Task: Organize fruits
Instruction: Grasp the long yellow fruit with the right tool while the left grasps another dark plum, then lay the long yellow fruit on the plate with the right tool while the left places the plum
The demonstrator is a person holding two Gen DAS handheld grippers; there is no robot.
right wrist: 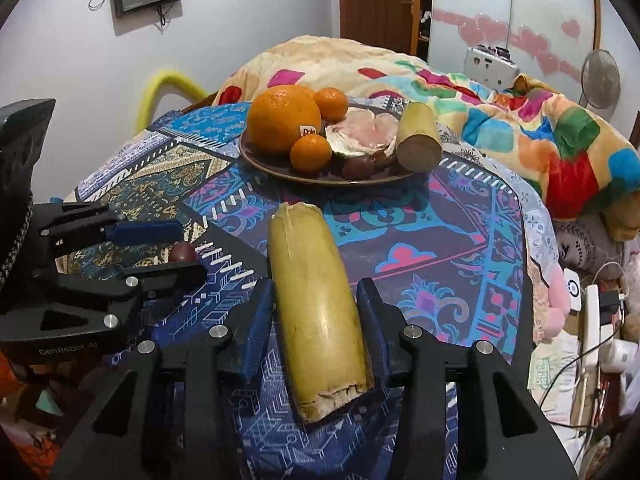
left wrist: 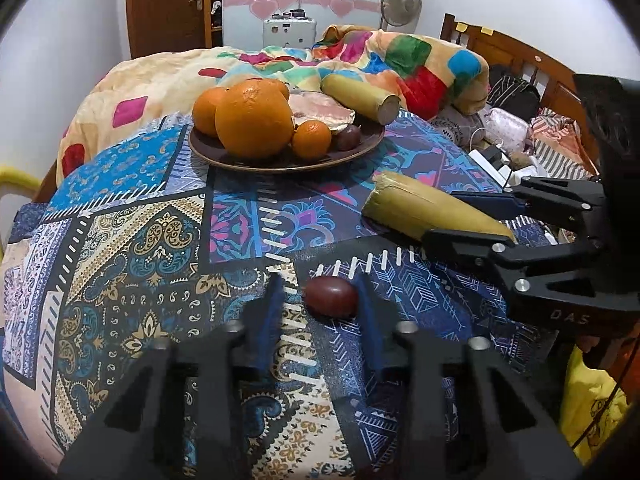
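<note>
A brown plate (left wrist: pixel 360 148) (right wrist: pixel 256 160) holds a big orange (left wrist: pixel 254 118) (right wrist: pixel 282 118), smaller oranges (left wrist: pixel 311 139), a pale pink fruit (right wrist: pixel 362 132), a dark round fruit (left wrist: pixel 347 138) and a yellow-green stalk piece (left wrist: pixel 360 98) (right wrist: pixel 418 140). A second stalk piece (right wrist: pixel 320 312) (left wrist: pixel 424 208) lies on the patterned cloth between the open fingers of my right gripper (right wrist: pixel 318 320) (left wrist: pixel 456 220); contact is unclear. A dark red fruit (left wrist: pixel 331 296) (right wrist: pixel 183 252) lies between the open fingers of my left gripper (left wrist: pixel 320 300) (right wrist: pixel 176 248).
The patterned cloth (left wrist: pixel 140 240) covers a round surface. A colourful blanket (left wrist: pixel 400 60) is heaped behind the plate. Clutter, cables and a power strip (right wrist: pixel 592 320) lie to the right. A fan (left wrist: pixel 402 0) and door (left wrist: pixel 168 4) stand behind.
</note>
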